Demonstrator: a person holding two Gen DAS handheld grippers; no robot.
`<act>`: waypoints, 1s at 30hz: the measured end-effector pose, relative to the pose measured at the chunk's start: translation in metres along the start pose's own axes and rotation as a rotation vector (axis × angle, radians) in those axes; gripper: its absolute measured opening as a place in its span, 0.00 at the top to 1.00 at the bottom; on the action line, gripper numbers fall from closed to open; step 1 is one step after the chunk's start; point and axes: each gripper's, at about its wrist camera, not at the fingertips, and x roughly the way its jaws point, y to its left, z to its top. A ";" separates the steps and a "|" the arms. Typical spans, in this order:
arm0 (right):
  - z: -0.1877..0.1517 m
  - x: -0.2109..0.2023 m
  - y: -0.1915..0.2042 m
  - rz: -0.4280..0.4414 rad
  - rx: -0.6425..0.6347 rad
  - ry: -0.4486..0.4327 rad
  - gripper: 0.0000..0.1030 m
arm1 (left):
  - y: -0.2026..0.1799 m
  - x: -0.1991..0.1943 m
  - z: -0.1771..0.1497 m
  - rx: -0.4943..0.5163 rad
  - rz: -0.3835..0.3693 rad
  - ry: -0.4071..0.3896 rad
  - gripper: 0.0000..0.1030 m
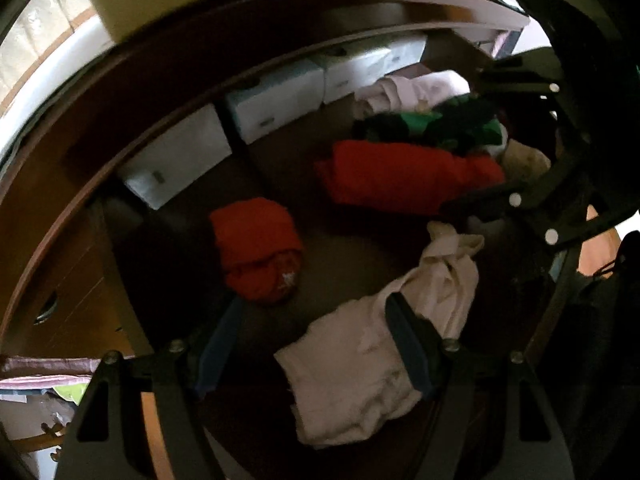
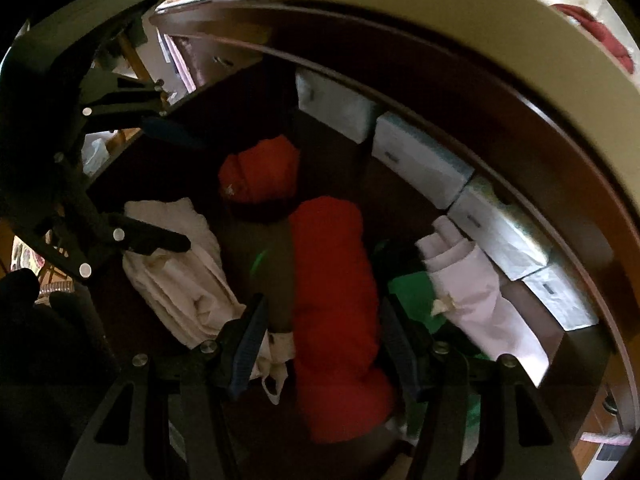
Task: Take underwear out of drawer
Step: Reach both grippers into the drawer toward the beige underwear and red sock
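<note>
left claw (image 1: 316, 344): jaws apart, over white garment (image 1: 360, 376), holding nothing
right claw (image 2: 324, 344): jaws apart, straddling long red roll (image 2: 336, 300)
red rolls: two
boxes: four

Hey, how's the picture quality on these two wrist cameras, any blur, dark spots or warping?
Left wrist view: dim drawer interior, soft motion blur on the small red bundle, strong fisheye bending of the drawer's edges. Right wrist view: equally dark, the long red roll smeared, bright cream band overexposed at top, corners black.
</note>
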 end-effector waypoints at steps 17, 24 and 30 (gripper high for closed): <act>0.004 0.026 -0.005 0.045 0.019 0.107 0.42 | -0.002 0.005 0.012 0.135 -0.105 0.110 0.27; 0.001 0.024 -0.006 0.050 0.027 0.110 0.42 | -0.002 0.011 0.018 0.094 -0.248 0.182 0.27; -0.003 0.020 -0.010 0.069 0.040 0.101 0.42 | -0.012 0.011 0.021 0.144 -0.286 0.233 0.27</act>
